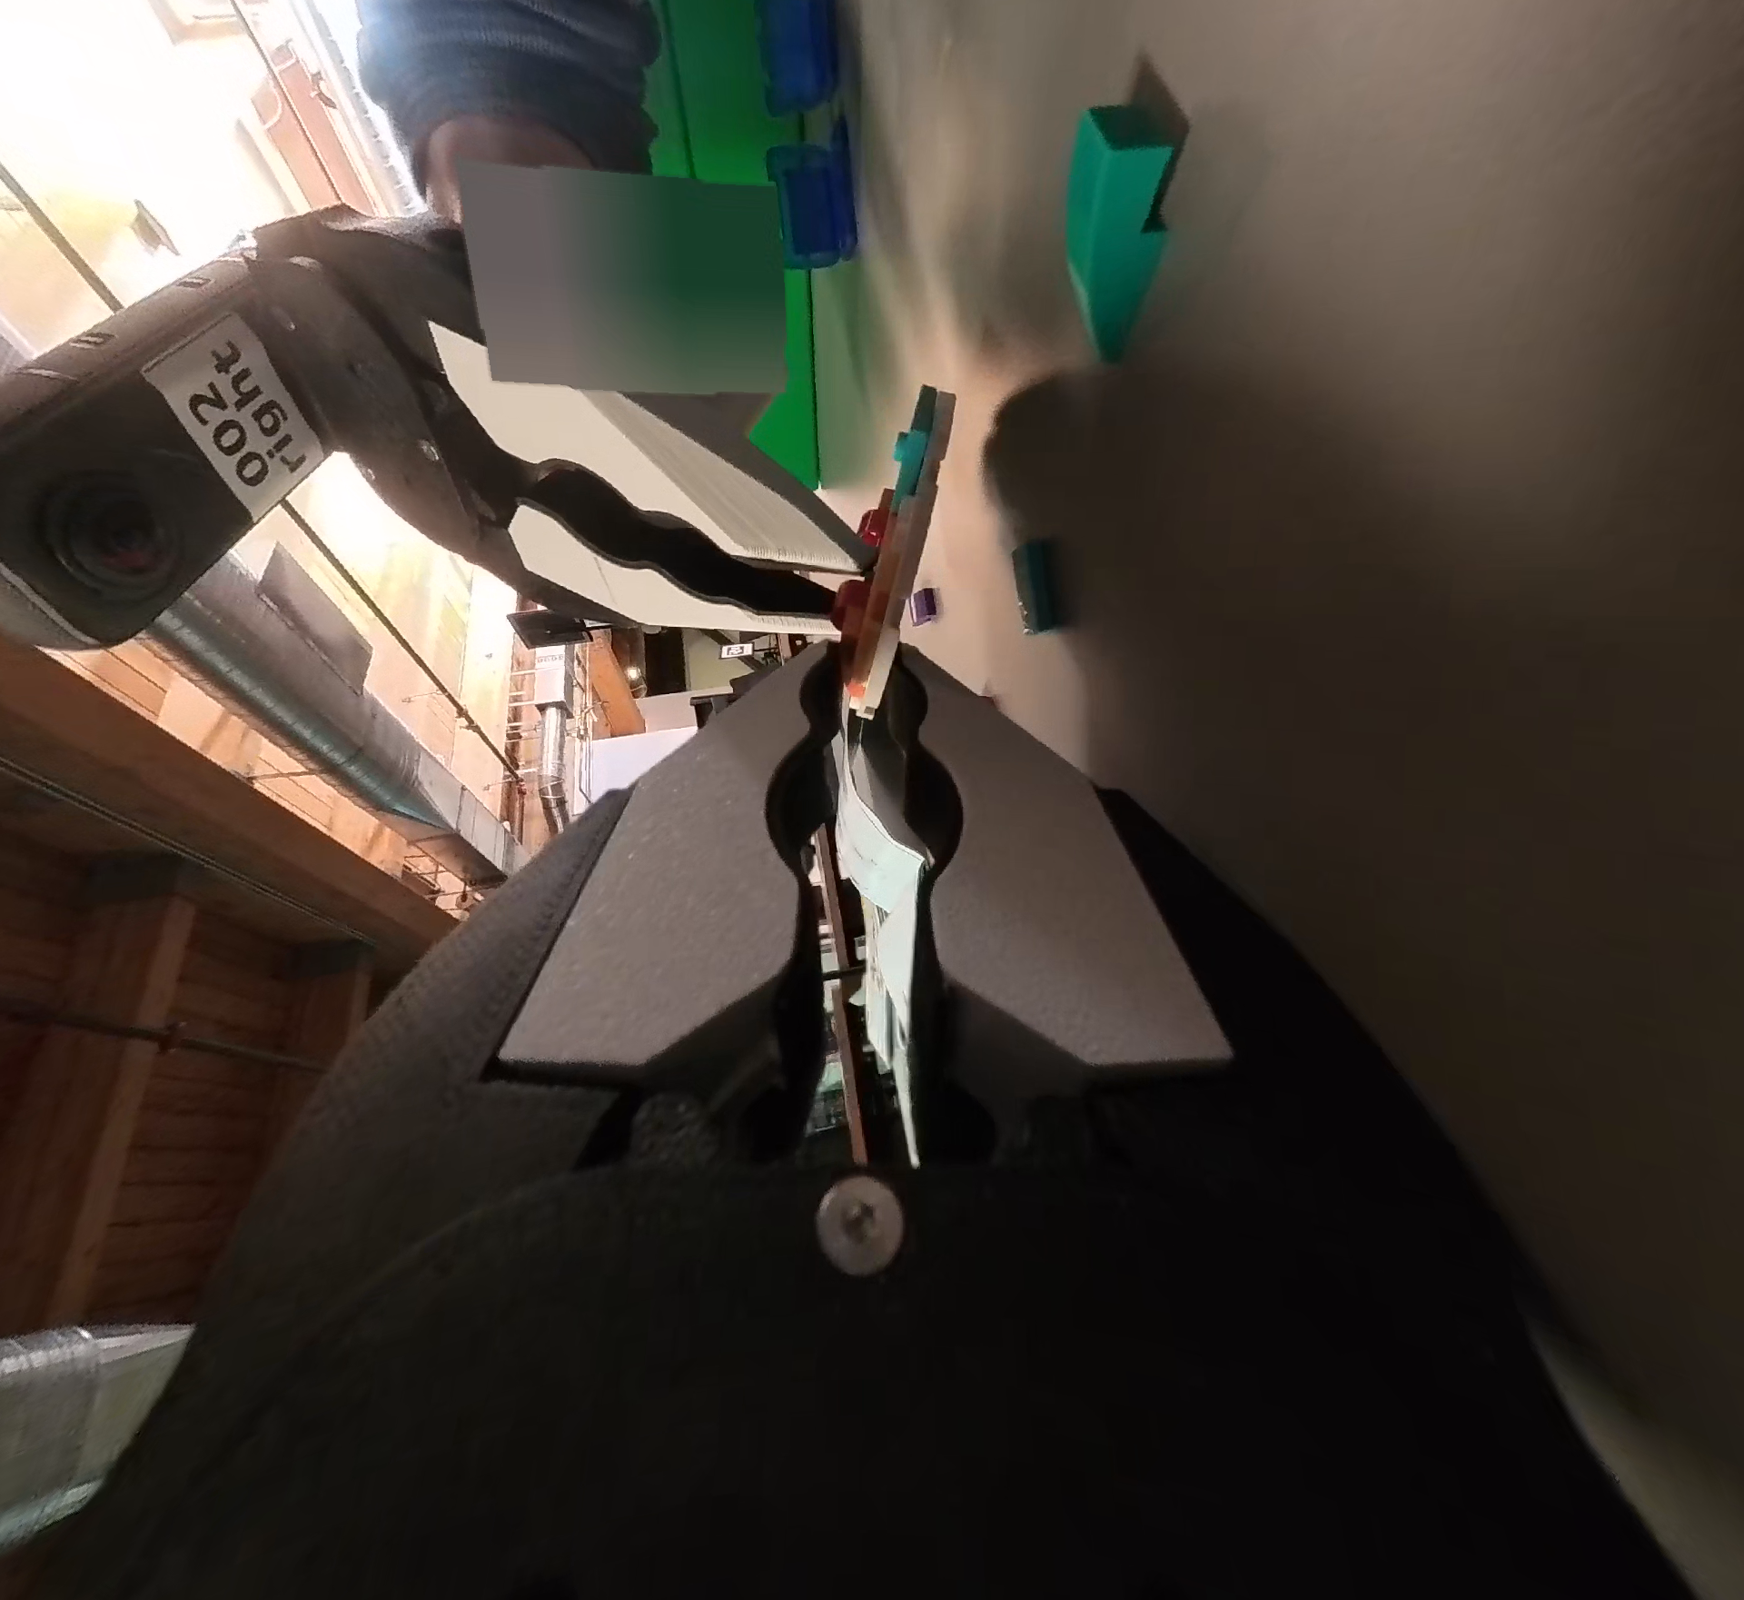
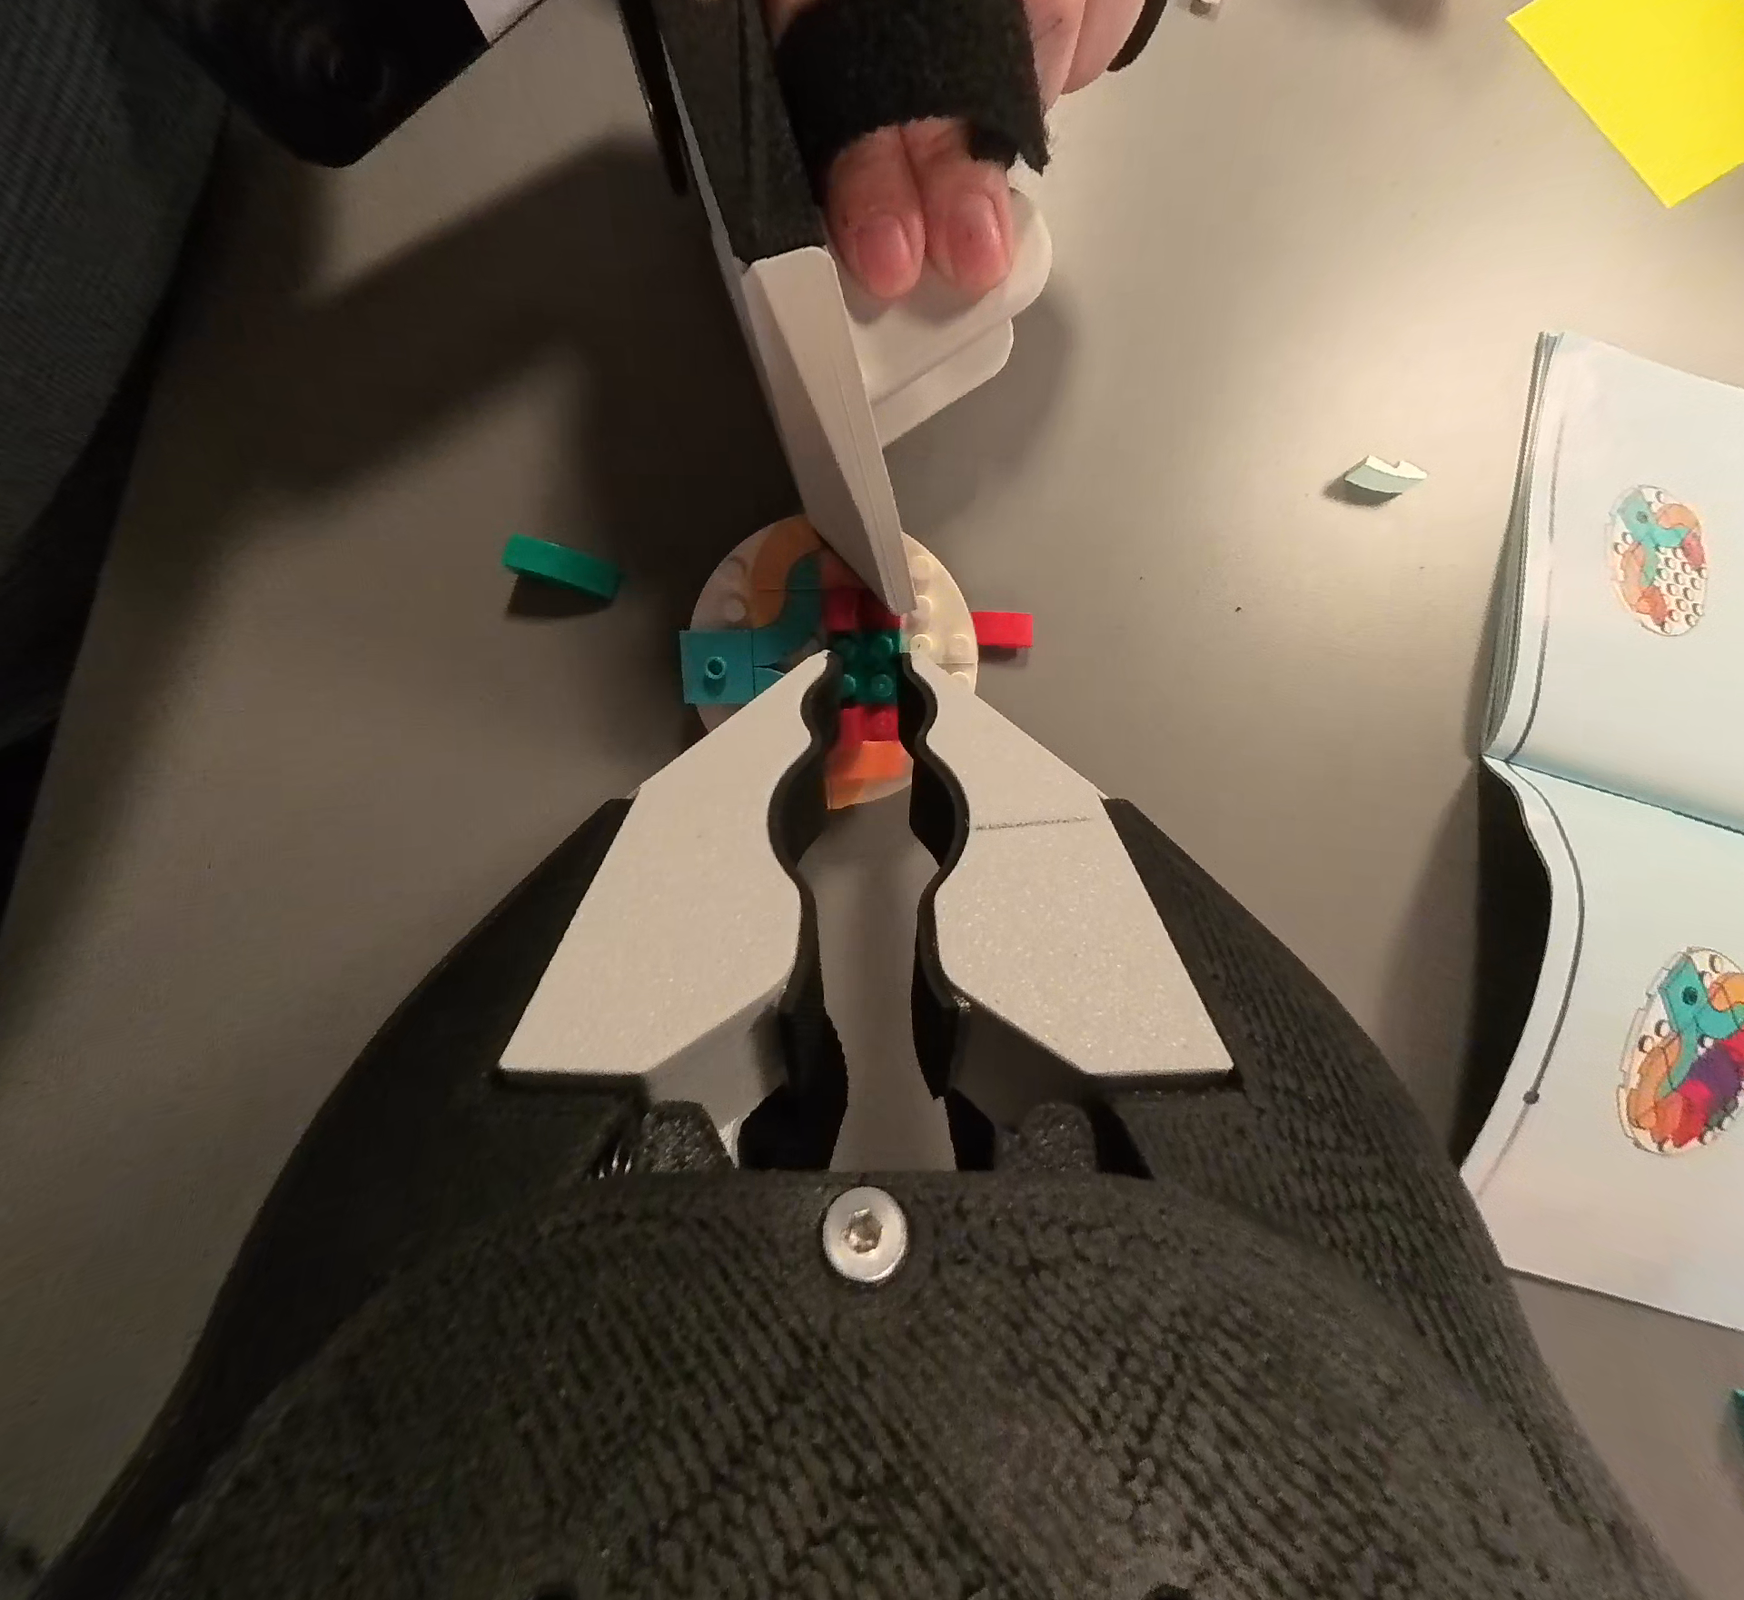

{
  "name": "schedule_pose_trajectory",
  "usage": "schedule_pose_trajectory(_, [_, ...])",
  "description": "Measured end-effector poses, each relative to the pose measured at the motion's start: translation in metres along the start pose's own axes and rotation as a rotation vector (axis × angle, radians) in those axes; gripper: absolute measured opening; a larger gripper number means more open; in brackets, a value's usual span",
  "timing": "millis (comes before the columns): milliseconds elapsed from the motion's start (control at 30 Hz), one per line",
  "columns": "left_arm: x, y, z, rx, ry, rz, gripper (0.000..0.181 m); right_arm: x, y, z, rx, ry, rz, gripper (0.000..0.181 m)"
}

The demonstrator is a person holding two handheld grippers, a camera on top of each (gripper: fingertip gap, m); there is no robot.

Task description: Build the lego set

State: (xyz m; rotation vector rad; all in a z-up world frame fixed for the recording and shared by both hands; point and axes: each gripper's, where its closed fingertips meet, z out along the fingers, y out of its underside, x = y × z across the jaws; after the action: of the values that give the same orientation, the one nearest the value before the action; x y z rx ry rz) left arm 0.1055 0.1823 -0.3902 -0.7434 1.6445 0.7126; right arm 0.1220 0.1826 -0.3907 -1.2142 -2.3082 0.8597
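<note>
Left tool (image 1: pixel 863 667): clamped on edge of round lego plate (image 2: pixel 755 587). Right tool (image 2: pixel 868 658): slightly parted over plate's studded centre, gripping nothing. Grey surface (image 2: pixel 1227 611) beneath.

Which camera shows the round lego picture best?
The right wrist view: it looks straight down on the round lego plate, so its coloured bricks and studs show between the claw tips. The left wrist view sees it only edge-on, thin and blurry.

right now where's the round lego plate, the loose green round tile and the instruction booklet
round lego plate (image 2: pixel 731 601): right wrist view, on its bare white rim at the left
green round tile (image 2: pixel 557 565): right wrist view, on its top face
instruction booklet (image 2: pixel 1604 894): right wrist view, on the open pale blue page
</note>
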Motion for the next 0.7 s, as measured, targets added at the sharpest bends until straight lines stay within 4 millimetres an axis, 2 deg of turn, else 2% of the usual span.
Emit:
schedule_pose_trajectory(167, [-0.003, 0.005, 0.003, -0.032, -0.017, -0.009, 0.008, 0.007, -0.001, -0.003, 0.002, 0.061, -0.027, 0.01])
schedule_pose_trajectory(300, [-0.009, 0.019, 0.004, -0.081, -0.026, -0.077, 0.008, 0.024, -0.01, -0.017, 0.09, 0.168, -0.046, 0.014])
schedule_pose_trajectory(500, [-0.028, 0.043, 0.002, -0.1, -0.076, -0.405, 0.008, 0.048, -0.03, -0.05, 0.255, 0.394, -0.147, 0.022])
schedule_pose_trajectory(600, [-0.035, 0.047, 0.0, -0.054, -0.072, -0.59, 0.008, 0.049, -0.038, -0.059, 0.312, 0.429, -0.175, 0.029])
schedule_pose_trajectory(700, [-0.041, 0.044, -0.002, 0.032, -0.06, -0.744, 0.008, 0.045, -0.039, -0.059, 0.342, 0.394, -0.167, 0.032])
